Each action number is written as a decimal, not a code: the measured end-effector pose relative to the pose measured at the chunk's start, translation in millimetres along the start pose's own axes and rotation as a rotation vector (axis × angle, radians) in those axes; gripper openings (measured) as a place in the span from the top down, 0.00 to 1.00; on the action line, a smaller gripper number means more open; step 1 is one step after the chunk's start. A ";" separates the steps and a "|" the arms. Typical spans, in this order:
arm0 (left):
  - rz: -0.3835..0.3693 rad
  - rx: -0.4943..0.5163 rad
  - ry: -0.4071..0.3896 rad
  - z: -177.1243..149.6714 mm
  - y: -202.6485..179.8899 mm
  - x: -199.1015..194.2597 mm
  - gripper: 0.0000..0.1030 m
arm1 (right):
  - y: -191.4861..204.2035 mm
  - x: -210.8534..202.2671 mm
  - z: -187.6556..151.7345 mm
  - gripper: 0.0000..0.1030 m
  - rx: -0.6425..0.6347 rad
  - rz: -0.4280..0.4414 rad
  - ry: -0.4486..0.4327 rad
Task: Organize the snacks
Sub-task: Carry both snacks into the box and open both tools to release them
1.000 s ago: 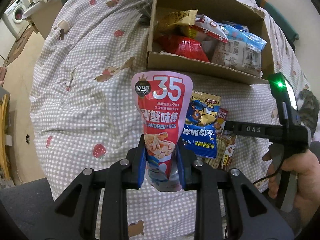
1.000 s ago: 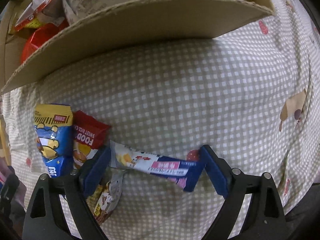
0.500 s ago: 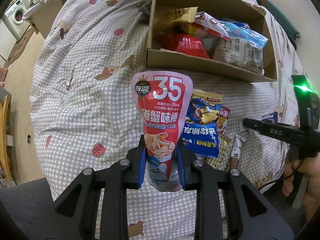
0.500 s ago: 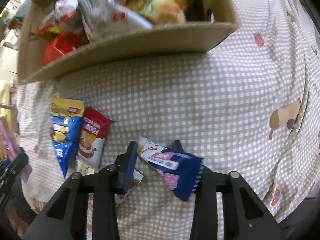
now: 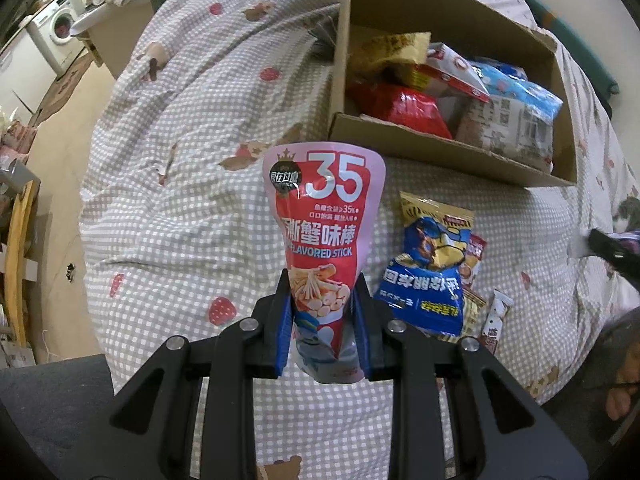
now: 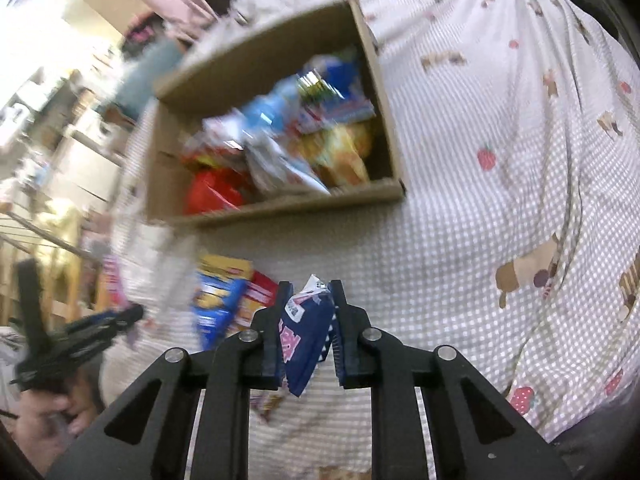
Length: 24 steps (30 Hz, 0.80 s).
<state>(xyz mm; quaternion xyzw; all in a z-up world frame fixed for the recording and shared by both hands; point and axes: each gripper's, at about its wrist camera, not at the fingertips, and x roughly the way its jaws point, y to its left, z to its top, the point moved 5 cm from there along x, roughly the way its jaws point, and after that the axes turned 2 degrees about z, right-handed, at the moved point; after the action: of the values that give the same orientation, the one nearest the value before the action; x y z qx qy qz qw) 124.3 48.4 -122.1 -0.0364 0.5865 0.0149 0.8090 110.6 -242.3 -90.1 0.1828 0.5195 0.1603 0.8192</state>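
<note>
The tall pink-and-red crab-flavoured stick pouch (image 5: 326,240) stood upright between the pads of the left claw (image 5: 325,320), clenched at its lower end above the checked bedspread (image 5: 168,208). The right claw (image 6: 307,332) was closing, pads pinching a small navy-and-pink snack packet (image 6: 306,340) lifted off the bed. The left view showed the blue-and-yellow snack bag (image 5: 430,264) lying sharply below the open cardboard box (image 5: 440,148); the right view was blurred.

Black hand-held gripper (image 5: 325,320), blue pads (image 5: 283,330), silver screws (image 5: 249,324)
</note>
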 end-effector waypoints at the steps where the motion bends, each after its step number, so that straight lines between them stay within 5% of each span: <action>1: 0.008 -0.002 -0.005 0.4 1.3 -0.4 0.78 | 3.7 -10.0 0.1 0.82 -0.006 0.037 -0.024; 6: 0.024 -0.007 -0.022 2.6 3.1 -1.0 0.78 | 12.7 -41.9 10.8 0.82 -0.027 0.098 -0.052; 12: 0.035 -0.009 -0.071 14.6 -0.3 -14.7 0.78 | 31.5 -28.6 21.2 0.82 -0.039 0.117 -0.047; 24: 0.021 0.055 -0.190 92.8 -34.6 -52.2 0.78 | 40.7 -6.6 80.1 0.82 -0.062 0.160 -0.096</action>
<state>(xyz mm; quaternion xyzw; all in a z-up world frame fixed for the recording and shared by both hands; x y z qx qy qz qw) 198.4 22.0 -42.4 -0.0065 0.5076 0.0107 0.8615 177.8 -220.1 -34.4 0.2055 0.4582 0.2322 0.8330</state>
